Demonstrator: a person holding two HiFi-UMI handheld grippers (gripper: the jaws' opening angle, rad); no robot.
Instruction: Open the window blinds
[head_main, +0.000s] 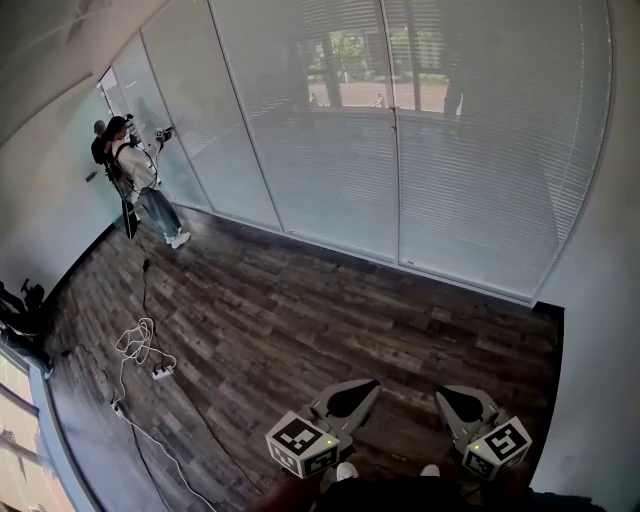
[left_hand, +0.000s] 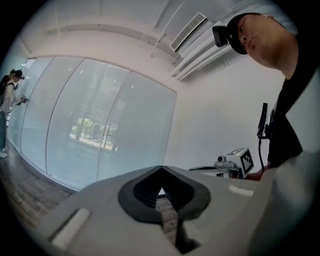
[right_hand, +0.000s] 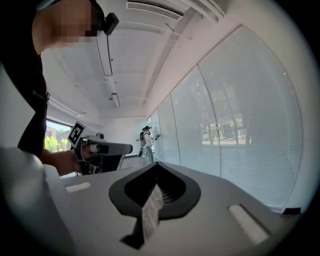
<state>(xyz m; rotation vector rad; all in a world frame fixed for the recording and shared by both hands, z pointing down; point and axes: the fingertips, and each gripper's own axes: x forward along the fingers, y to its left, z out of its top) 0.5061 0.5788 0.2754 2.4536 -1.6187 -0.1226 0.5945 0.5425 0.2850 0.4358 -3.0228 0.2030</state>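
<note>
Presently left gripper (head_main: 368, 386) and right gripper (head_main: 448, 395) hold fingers closed, empty, far from the blinds (head_main: 330, 150); pushing slats closed-fingered could bend them.

No legible words, brand names, numbers or signs in any view. The only printed matter is black-and-white square coded markers, which carry no characters. They stand on the left cube (head_main: 303, 443) of the left gripper (head_main: 360, 392) and on the right cube (head_main: 497, 445) of the right gripper (head_main: 455, 400). One face of each cube also shows in the opposite gripper view.
</note>
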